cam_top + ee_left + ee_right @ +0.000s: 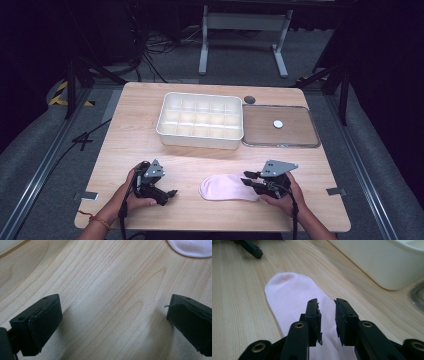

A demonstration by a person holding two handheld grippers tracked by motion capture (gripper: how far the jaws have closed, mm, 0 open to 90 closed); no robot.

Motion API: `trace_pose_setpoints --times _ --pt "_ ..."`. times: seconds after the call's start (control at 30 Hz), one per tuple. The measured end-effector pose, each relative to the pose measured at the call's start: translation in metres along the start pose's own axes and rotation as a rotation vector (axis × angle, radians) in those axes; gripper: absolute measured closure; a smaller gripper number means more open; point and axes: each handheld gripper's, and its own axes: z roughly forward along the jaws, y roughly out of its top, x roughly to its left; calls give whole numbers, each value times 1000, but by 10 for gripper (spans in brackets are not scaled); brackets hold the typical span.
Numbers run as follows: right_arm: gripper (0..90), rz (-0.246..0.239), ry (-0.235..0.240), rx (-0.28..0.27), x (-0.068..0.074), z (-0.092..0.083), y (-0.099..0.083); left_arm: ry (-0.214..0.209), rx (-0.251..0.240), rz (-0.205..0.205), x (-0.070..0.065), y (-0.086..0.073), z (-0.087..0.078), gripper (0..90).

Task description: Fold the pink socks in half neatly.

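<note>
High view: pink sock (227,188) lies flat on the tabletop (150,130) near the front edge, long axis left-right. Right gripper (251,179) sits at its right end, far nearer than the left gripper (171,194), which is well apart on the sock's left.

Left gripper view: jaws wide, nothing between, bare wood below; sock edge (192,248) at top right.

Right gripper view: jaws narrow, a small gap left, poised over the sock (294,300); can't tell if any fabric is pinched. Sock runs straight ahead from the jaws. White tray (384,262) off to the right.
</note>
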Motion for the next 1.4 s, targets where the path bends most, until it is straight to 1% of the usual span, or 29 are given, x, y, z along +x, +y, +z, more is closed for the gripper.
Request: trace_pose_setpoints --times 0.03,0.1,0.13,0.2,0.27,0.33,0.4,0.43,0.47,0.5,0.53,0.57,0.6,0.63,0.67,0.73,0.77,0.83,0.87,0.9,0.93,0.97,1.0,1.03,1.1,1.23,1.27,1.33,1.4 --pt "754 -9 8 4 3 4 2 6 9 4 0 1 0 3" --pt "783 -29 31 17 10 14 5 4 20 -6 0 2 0 7" --pt "801 -40 41 26 14 18 7 16 23 -10 0 3 -1 14" --pt "842 -55 62 46 19 27 8 35 15 -36 1 5 -1 58" --pt "866 -75 71 68 24 34 7 51 13 -69 2 10 -1 150" --pt "871 -81 81 90 26 40 5 31 8 -93 1 13 1 176" --pt "873 -88 87 105 27 44 1 -40 -28 -122 0 18 1 266" --pt "876 -82 88 100 27 45 -1 -60 -55 -141 -3 23 3 263" --pt "876 -82 88 100 27 45 -1 -60 -55 -141 -3 23 3 261" --pt "877 -72 95 96 27 45 -2 -70 -73 -145 -5 27 4 261" --pt "878 -73 99 94 26 45 -2 -85 -91 -167 -9 32 6 273" --pt "878 -73 100 90 26 45 -3 -101 -107 -172 -13 37 9 282" --pt "882 -60 99 85 26 45 -4 -120 -113 -176 -18 42 12 294" --pt "882 -60 99 85 26 45 -4 -125 -116 -162 -21 46 15 294" --pt "883 -56 99 83 26 45 -4 -130 -116 -146 -30 53 22 299" --pt "883 -51 99 78 26 45 -5 -133 -101 -104 -40 60 30 308" --pt "883 -51 100 76 26 45 -5 -114 -81 -83 -45 64 35 317" --pt "883 -53 101 75 25 45 -6 -116 -66 -63 -51 68 43 329" --pt "883 -53 101 75 25 45 -6 -106 -59 -61 -54 69 46 329" --pt "883 -59 99 74 26 45 -6 -93 -41 -43 -58 71 52 333" --pt "883 -59 99 74 26 45 -6 -93 -41 -43 -58 71 52 338" --pt "883 -63 99 74 26 45 -6 -72 -29 -26 -61 71 54 338" --pt "883 -69 99 74 26 45 -6 -60 -28 -11 -62 71 55 343" --pt "883 -69 99 74 26 45 -6 -54 -21 -6 -63 71 55 343" --pt "883 -73 97 74 27 45 -6 -47 -30 -6 -63 70 55 343" --pt "883 -77 92 75 28 45 -6 -33 -30 -3 -66 69 54 354" --pt "883 -75 90 77 29 45 -6 -41 -27 12 -66 69 53 382" --pt "883 -77 83 76 30 45 -6 -49 -25 12 -67 69 53 428" --pt "884 -74 83 75 31 45 -6 -60 -20 27 -67 70 52 472"
